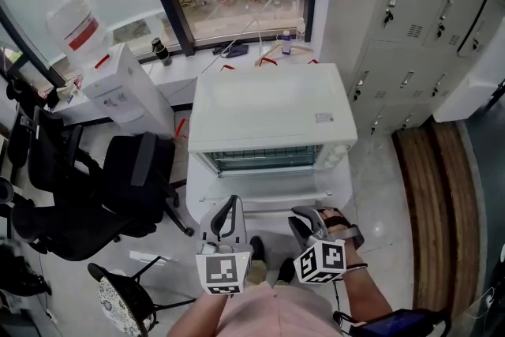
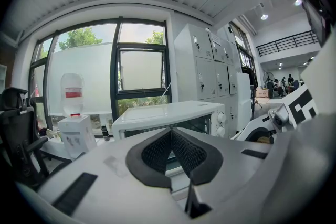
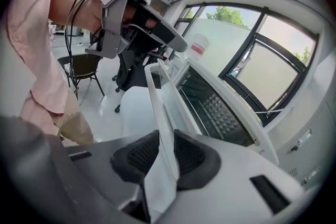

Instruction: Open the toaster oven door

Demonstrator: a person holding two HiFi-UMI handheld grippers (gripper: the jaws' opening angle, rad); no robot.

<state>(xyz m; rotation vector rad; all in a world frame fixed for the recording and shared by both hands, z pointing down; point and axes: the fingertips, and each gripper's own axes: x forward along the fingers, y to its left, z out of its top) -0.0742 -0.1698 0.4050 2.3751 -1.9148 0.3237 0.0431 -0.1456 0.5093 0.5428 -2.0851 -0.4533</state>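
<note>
A white toaster oven [image 1: 268,106] stands in front of me with its glass door [image 1: 264,200] swung down and the rack inside showing. My right gripper [image 1: 304,223] is at the door's front edge. In the right gripper view the gripper [image 3: 164,150] is shut on the door's white handle bar [image 3: 157,97], which runs between the black pads. The oven cavity [image 3: 220,113] lies open beyond it. My left gripper [image 1: 230,219] hovers beside the right one, just left of the handle. It [image 2: 171,136] is shut with nothing between the pads. The oven [image 2: 168,115] shows behind them.
Black office chairs [image 1: 95,193] crowd the left, with a stool [image 1: 126,300] nearer me. A water dispenser [image 1: 118,95] stands at the back left under the window. Grey lockers [image 1: 418,20] and a wooden bench [image 1: 438,209] line the right side.
</note>
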